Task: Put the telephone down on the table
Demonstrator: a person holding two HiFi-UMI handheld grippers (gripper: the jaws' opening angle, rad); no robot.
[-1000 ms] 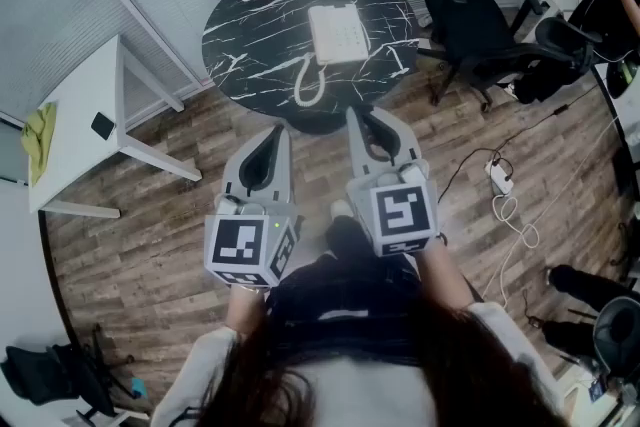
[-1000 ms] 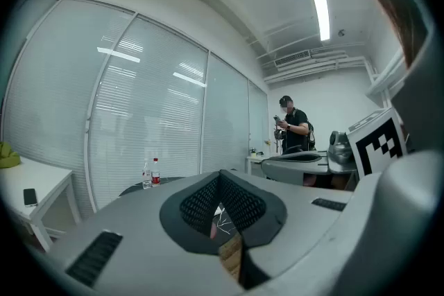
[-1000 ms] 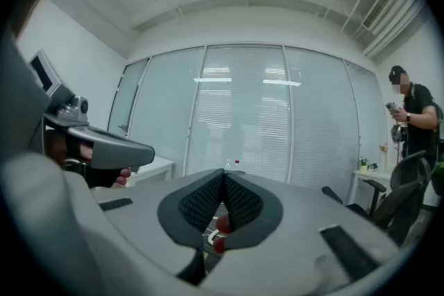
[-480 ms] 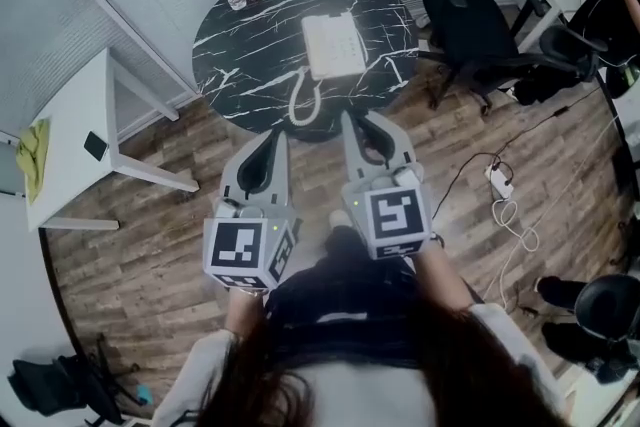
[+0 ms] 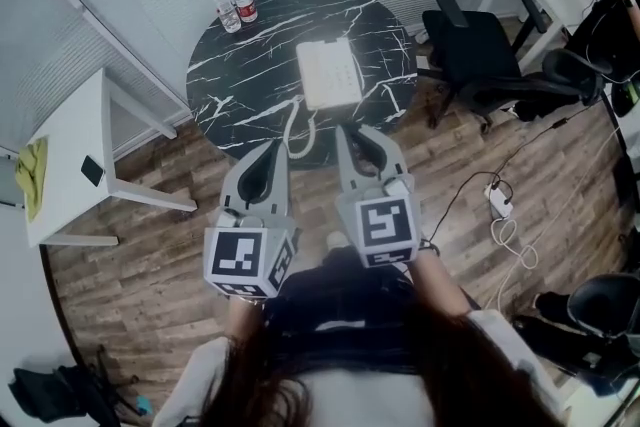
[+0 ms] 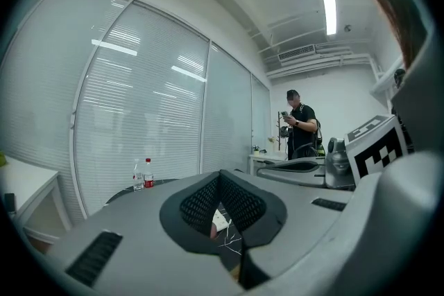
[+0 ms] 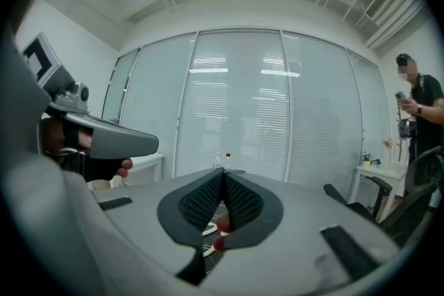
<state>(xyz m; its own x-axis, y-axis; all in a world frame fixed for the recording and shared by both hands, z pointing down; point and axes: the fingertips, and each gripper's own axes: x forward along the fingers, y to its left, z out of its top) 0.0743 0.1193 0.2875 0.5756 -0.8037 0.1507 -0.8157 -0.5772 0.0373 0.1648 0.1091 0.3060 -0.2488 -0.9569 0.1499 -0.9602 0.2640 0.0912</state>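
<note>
While both grippers hang over the wooden floor short of the round black table (image 5: 240,80), the white telephone (image 5: 328,75) lies flat on the tabletop, near its middle and a little toward the near edge; a white curved piece (image 5: 297,127), handset or cord (cannot tell which), trails from the telephone toward the near rim. Left gripper (image 5: 273,147): jaws pressed together at the tips, nothing between them; its own view shows the ribbed pads meeting with only a sliver of the table seen through the hollow behind them. Right gripper (image 5: 342,129): jaws likewise closed tip to tip and empty, a little nearer the table than the left and pointing at the curved piece. Neither gripper touches the telephone or the table. Two bottles (image 5: 233,1) stand together at the far left rim, well apart from the telephone; a black chair (image 5: 478,40) stands to the right of the table. Judgement on progress: the telephone is resting on the table and nothing is carried, so the end state reads as met for the base; if the curved piece is a handset off its cradle, handling it may be what is left, and for that both grippers would have to close the gap and open first
</note>
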